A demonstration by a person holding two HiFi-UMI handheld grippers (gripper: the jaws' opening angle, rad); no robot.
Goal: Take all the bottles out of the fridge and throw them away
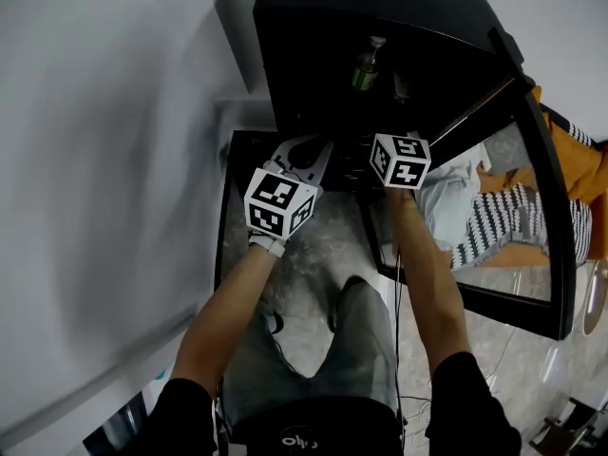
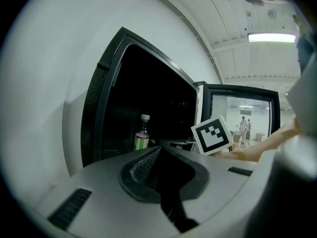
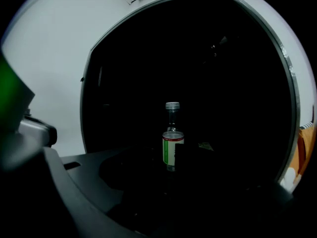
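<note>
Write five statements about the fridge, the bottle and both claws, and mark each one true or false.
1. The fridge has its door open. True.
2. The bottle lies on its side. False: it stands upright inside the fridge.
3. The right claw grips the bottle. False: its jaws are apart and the bottle stands ahead of it, untouched.
4. The left claw holds nothing. True.
5. The bottle has its cap on. True.
</note>
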